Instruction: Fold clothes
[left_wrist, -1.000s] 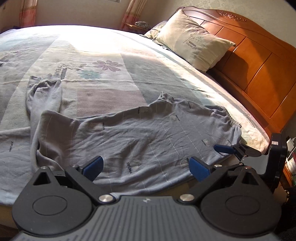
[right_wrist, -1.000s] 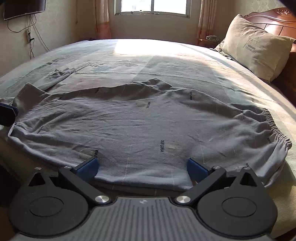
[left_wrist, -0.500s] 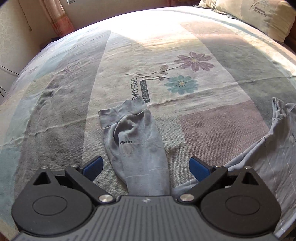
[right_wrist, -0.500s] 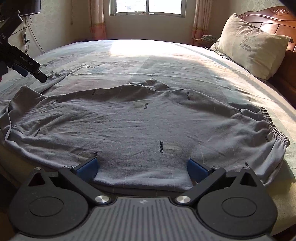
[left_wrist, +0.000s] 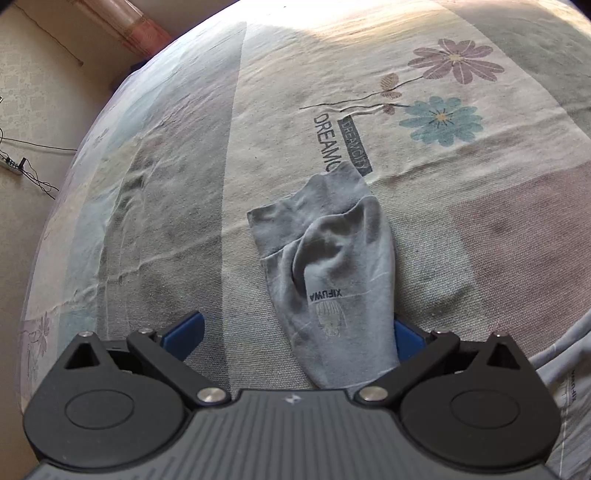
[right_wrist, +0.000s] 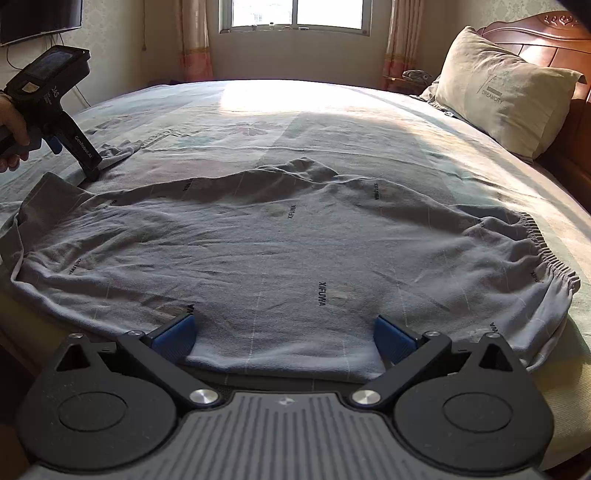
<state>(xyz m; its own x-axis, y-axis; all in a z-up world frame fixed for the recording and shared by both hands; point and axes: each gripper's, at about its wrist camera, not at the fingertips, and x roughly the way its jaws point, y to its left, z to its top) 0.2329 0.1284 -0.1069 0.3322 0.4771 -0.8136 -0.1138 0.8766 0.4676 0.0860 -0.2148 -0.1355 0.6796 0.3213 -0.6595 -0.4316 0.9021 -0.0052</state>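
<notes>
Both sets of jaws are spread wide: the left gripper (left_wrist: 295, 332) has the grey sleeve (left_wrist: 332, 266) lying between its blue pads, and the right gripper (right_wrist: 284, 338) sits at the shirt's near edge. That grey shirt (right_wrist: 288, 254) lies flat along the bed's (right_wrist: 332, 122) near edge. A pillow (right_wrist: 502, 88) rests by the headboard.

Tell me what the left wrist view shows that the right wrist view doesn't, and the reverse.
Only the left wrist view shows the leg cuff close up, lying between the open fingers of the left gripper, plus the flower print on the bedspread.

Only the right wrist view shows the whole grey trousers spread flat, their elastic waistband, the pillow, the window and the open right gripper at the near edge.

Both show that trouser leg, the bedspread and the left gripper.
</notes>
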